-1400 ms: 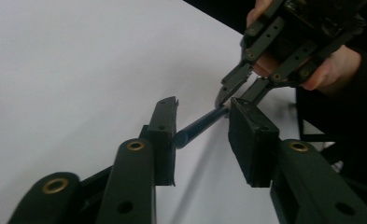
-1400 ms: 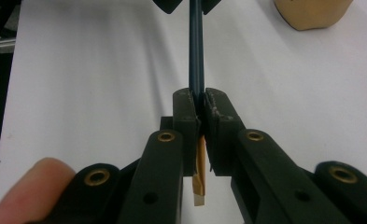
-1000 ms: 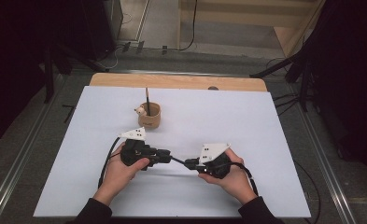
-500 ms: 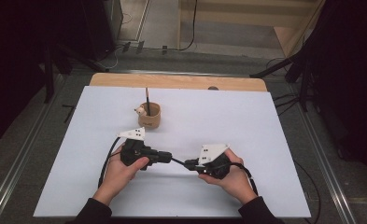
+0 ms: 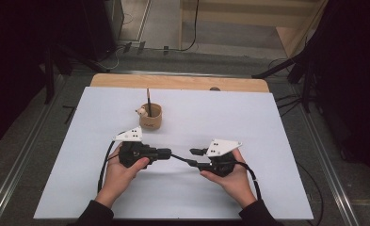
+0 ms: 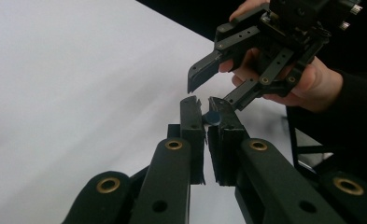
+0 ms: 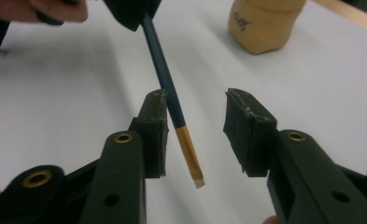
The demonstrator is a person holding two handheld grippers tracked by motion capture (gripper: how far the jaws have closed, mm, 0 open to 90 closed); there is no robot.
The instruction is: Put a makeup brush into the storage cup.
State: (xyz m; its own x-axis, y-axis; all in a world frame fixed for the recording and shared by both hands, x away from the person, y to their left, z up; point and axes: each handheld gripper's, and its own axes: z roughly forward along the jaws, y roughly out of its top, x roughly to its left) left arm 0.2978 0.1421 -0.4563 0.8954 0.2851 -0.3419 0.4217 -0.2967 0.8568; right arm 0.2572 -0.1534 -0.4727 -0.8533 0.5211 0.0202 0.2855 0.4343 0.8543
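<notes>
White table (image 5: 277,141) in a dark room; left gripper (image 6: 208,116) jaws clamp pencil (image 7: 165,91), right gripper (image 7: 195,119) jaws just parted around it.

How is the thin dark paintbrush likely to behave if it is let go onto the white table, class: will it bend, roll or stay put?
The paintbrush looks stiff: it runs straight out from the left gripper, held at one end. Its round handle would probably roll on the smooth table. It seems light, and its flat pale tip may stop it sooner.
</notes>
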